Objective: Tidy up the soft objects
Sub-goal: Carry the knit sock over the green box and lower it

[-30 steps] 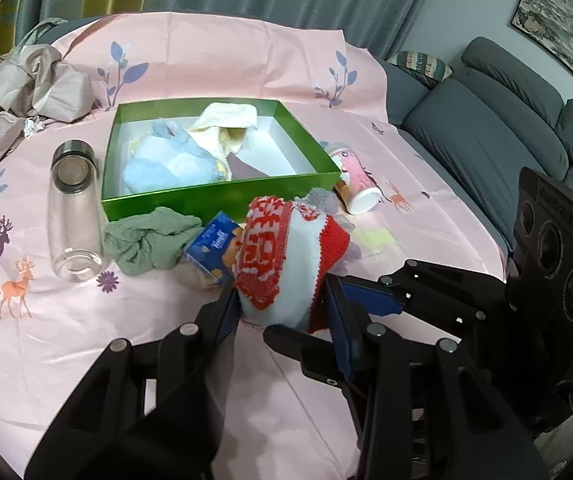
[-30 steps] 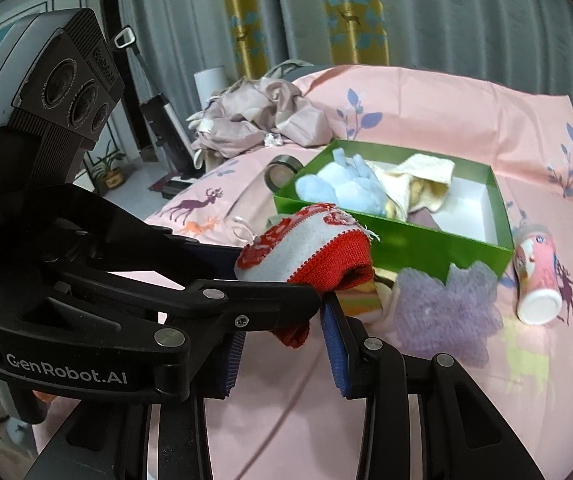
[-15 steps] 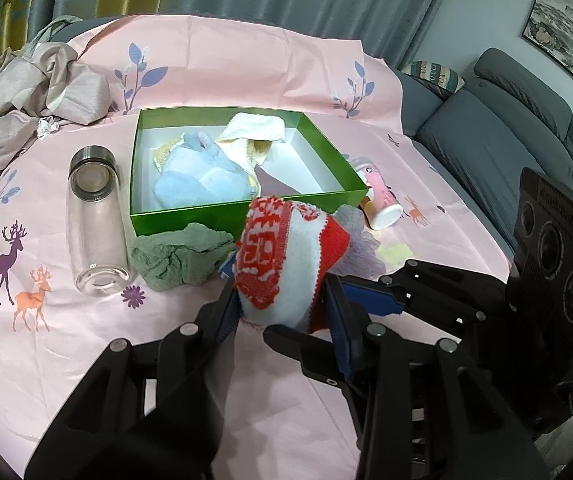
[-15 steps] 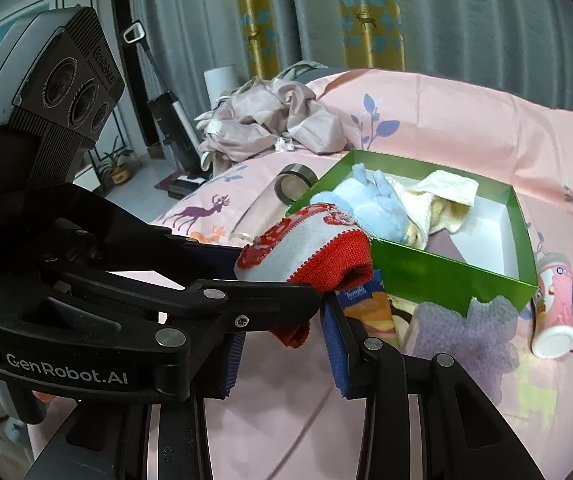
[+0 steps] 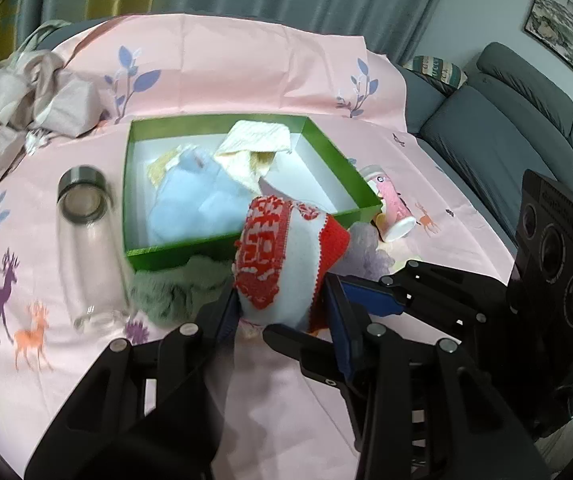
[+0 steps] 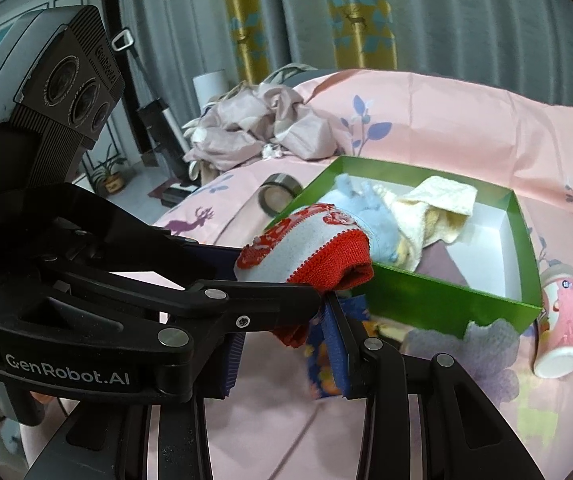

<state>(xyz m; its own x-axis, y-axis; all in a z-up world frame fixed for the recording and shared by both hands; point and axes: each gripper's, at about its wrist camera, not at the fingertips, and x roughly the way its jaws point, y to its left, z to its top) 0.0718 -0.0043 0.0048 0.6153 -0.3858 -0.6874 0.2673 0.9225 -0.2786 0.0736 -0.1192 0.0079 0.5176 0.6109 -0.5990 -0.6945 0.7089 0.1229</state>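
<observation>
Two handheld black grippers are meeting above a bed covered by a pink sheet (image 5: 246,60) printed with deer and leaves. The left gripper (image 5: 282,304) is clamping a knitted red, white and pale blue sock (image 5: 282,256) between its blue-padded fingers, holding it in the air just in front of the near wall of a green box (image 5: 326,148). In the right wrist view the same sock (image 6: 306,248) is sitting across the left gripper's fingers, and the right gripper (image 6: 286,344) is hanging just below it with its fingers parted; a red fold of the sock is drooping between them, but whether the pads are touching it is hard to tell.

The green box is lying open with a white floor, and inside it are resting a fluffy light blue soft toy (image 5: 194,204) and a cream towel (image 5: 258,148), the towel partly over the toy.

On the sheet outside the box, a clear glass bottle (image 5: 86,240) is lying on its side to the left. A green cloth (image 5: 182,288) is bunched against the box's front wall. A lilac mesh sponge (image 6: 470,344) is sitting near the front right corner, a pink patterned cup (image 6: 562,320) is lying beside the right wall, and a blue snack packet (image 6: 322,364) is showing blurred behind the right gripper's finger. A crumpled beige garment (image 5: 18,120) is heaped at the far left
</observation>
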